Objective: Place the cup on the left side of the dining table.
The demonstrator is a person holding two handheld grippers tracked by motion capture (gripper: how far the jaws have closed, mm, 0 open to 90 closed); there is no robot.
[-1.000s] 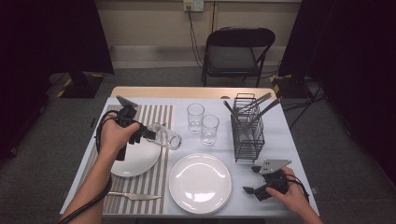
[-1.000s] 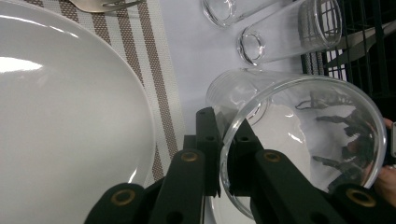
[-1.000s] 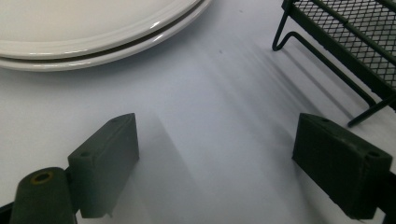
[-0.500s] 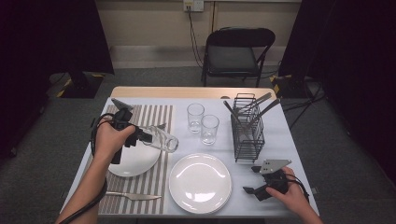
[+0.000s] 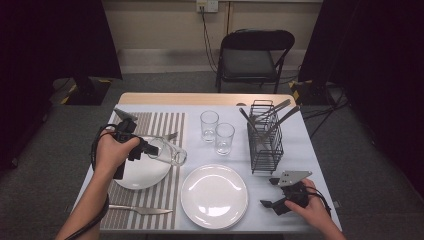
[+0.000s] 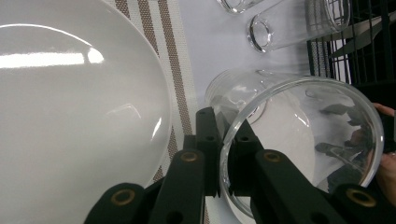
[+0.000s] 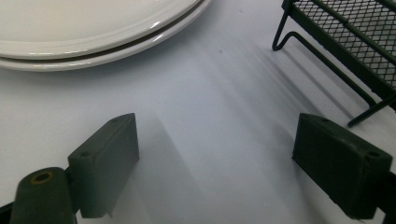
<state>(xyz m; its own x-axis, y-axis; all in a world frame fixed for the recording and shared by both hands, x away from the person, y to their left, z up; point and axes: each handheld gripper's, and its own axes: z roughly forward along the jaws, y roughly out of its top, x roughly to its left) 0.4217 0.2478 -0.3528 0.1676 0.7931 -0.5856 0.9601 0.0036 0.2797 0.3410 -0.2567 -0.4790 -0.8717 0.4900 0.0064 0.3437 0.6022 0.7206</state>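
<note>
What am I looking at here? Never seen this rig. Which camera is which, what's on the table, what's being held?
No robot arm: a person holds a two-jaw gripper in each hand. One picture comes from a fixed camera above the table; the other two come from cameras riding on each gripper, looking along its black jaws.

On the table: a striped placemat, a small plate, a large plate, a knife, two upright glasses and a wire rack with cutlery.

The left gripper is clamped on the rim of a tilted glass, one jaw inside, one outside. The right gripper rests open beside the rack, holding nothing.
</note>
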